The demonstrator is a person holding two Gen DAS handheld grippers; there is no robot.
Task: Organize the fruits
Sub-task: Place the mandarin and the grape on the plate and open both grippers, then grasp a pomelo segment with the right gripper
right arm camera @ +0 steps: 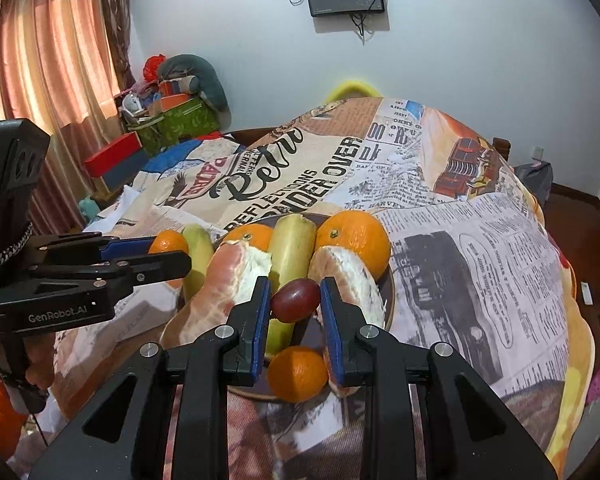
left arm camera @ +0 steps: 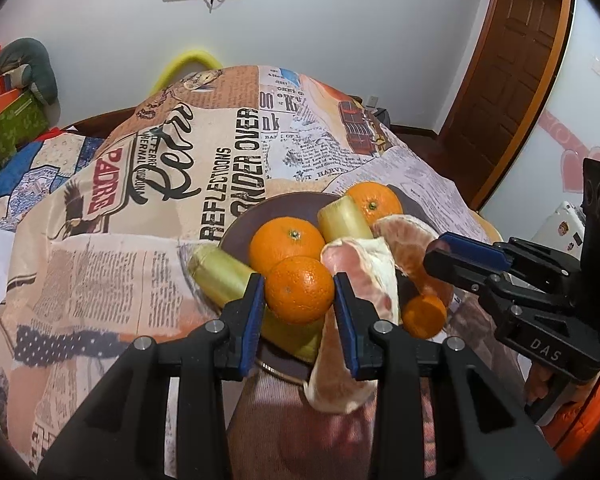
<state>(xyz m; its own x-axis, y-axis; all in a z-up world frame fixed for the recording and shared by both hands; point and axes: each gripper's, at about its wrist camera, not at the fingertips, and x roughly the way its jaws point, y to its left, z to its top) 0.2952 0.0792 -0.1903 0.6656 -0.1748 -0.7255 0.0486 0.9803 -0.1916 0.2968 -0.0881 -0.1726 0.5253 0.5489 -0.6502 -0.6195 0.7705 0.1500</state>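
I hold two loads above the plate [left arm camera: 236, 228], which sits on the bench under a newspaper-print cloth [left arm camera: 100, 272]. My left hand-held gripper [left arm camera: 299, 292] is clamped on a mandarin [left arm camera: 299, 290], pads bearing on opposite flanks at its widest girth. My right hand-held gripper [right arm camera: 295, 300] is closed narrow on a red grape [right arm camera: 295, 299], pinched across its short axis.

Remaining on the plate: further oranges [left arm camera: 286, 242], two pale cane-like sticks [left arm camera: 342, 220], peeled pomelo wedges [left arm camera: 364, 276] and one small mandarin [right arm camera: 298, 374] at the near rim.

Handling assessment:
- The mandarin appears light, with loose, yielding skin. Grip across the equator is sound; excess squeeze would bruise it.
- The grape is smooth, slick and easily burst. I judge the pinch marginal: it could squirt out under any jolt.
- The pomelo wedges look soft and membrane-bound, liable to tear. Take them by the thick pith edge.
- The sticks look stiff; grip at mid-length.

No receiving container is visible in either view.
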